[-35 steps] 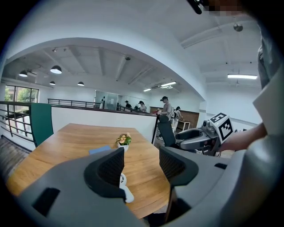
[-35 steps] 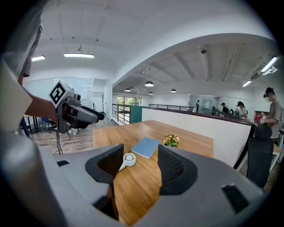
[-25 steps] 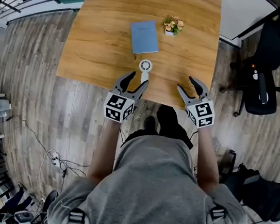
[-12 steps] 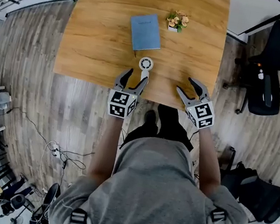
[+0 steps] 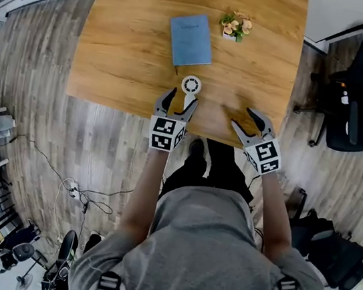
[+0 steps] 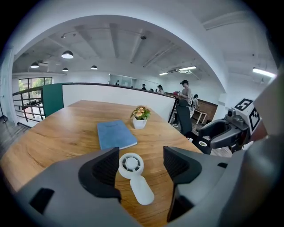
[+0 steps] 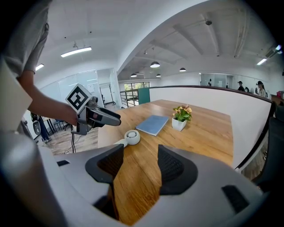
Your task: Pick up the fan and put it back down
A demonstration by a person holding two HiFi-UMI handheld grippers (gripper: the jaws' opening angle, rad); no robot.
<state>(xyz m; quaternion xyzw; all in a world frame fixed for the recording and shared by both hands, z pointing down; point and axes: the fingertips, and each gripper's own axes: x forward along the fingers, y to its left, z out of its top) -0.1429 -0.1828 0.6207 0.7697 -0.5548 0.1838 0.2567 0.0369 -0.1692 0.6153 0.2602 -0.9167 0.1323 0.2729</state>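
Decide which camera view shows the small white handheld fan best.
The left gripper view: the small white handheld fan lies close and large, its round grille and handle both clear. The head view shows it tiny from above; the right gripper view shows it farther off, side-on, handle partly hidden.

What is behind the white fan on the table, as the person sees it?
Behind the fan lies a blue notebook, apart from it; farther back stands a small flower pot. What the notebook covers on the table cannot be seen.

The table (image 5: 129, 45) is smooth, grained wood; the fan (image 5: 190, 87) matt white plastic; the notebook (image 5: 190, 39) matt-covered paper.
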